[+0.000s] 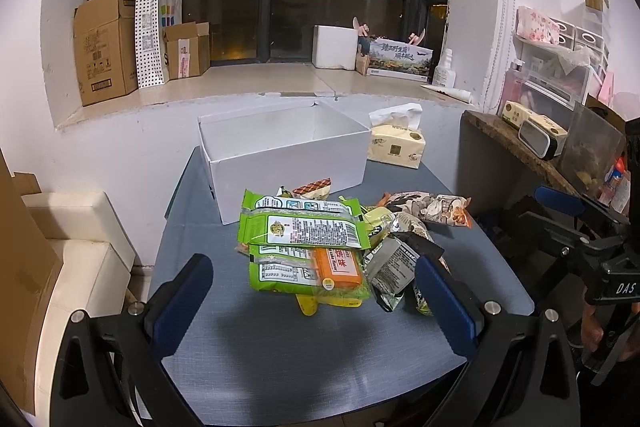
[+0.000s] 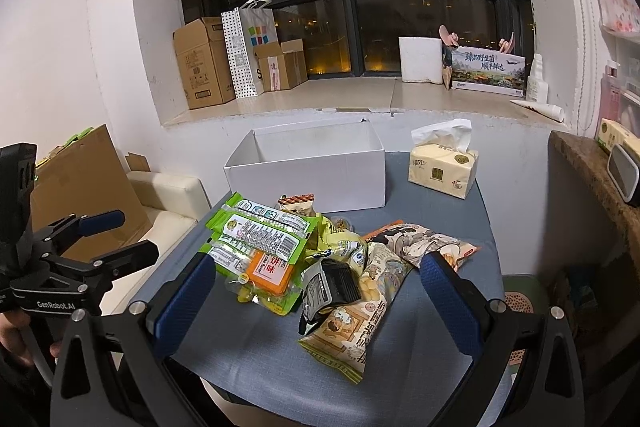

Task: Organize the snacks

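Observation:
A pile of snack packets lies mid-table: green packets [image 1: 300, 227] [image 2: 260, 231] stacked on an orange-labelled pack [image 1: 338, 267] [image 2: 270, 273], a black and silver packet [image 1: 396, 263] [image 2: 332, 287], and cartoon-printed bags [image 1: 432, 207] [image 2: 360, 319]. An open, empty white box [image 1: 288, 163] [image 2: 312, 175] stands behind the pile. My left gripper [image 1: 316, 291] is open just before the green packets, holding nothing. My right gripper [image 2: 320, 295] is open around the near side of the pile, holding nothing.
The grey table [image 1: 300, 347] [image 2: 260, 347] also bears a tissue pack [image 1: 396, 143] [image 2: 444, 167] at the back right. A windowsill with cardboard boxes [image 1: 108, 47] is behind. A white sofa [image 1: 80, 247] stands left, a brown side shelf [image 1: 516, 143] right.

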A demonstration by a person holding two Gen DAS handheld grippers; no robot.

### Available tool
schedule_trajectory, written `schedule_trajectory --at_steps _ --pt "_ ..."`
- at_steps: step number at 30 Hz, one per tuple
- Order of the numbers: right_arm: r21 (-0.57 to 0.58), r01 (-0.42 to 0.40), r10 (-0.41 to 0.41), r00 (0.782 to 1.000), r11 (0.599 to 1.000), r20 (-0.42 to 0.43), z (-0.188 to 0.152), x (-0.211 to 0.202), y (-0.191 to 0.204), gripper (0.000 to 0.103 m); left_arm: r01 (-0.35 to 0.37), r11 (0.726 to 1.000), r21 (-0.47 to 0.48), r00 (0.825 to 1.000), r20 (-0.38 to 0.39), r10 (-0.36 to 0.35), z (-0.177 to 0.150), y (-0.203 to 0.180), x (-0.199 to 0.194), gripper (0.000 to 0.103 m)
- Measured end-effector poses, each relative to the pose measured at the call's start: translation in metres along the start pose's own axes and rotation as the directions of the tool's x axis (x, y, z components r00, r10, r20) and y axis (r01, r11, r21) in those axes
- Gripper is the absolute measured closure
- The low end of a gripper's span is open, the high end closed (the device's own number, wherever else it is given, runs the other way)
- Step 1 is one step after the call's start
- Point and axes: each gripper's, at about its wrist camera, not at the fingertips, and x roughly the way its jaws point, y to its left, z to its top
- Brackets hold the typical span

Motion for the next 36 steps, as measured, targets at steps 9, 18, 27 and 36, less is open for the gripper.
schedule_trajectory --at_steps 9,18,27,36 --pt "0.004 0.000 0.000 1.000 1.000 -0.004 -0.001 0.001 -0.001 0.000 0.001 1.000 0.006 1.000 0.001 -0.001 -0.001 -0.001 0.001 0.000" --pt "0.013 -0.002 0.002 1.000 1.000 -0.009 -0.003 0.003 -0.003 0.000 0.006 1.000 -0.009 1.000 -0.008 -0.006 -0.002 0.001 0.003 0.000" --pt "0.014 -0.001 0.002 1.000 1.000 -0.018 -0.004 0.006 -0.003 0.000 0.007 1.000 -0.003 1.000 -0.004 -0.007 -0.002 -0.001 0.001 0.000" --pt "0.042 0.003 -0.001 0.999 0.999 -0.051 -0.009 0.016 -0.011 0.000 0.007 1.000 -0.009 1.000 -0.008 -0.007 -0.002 0.002 0.001 0.000"
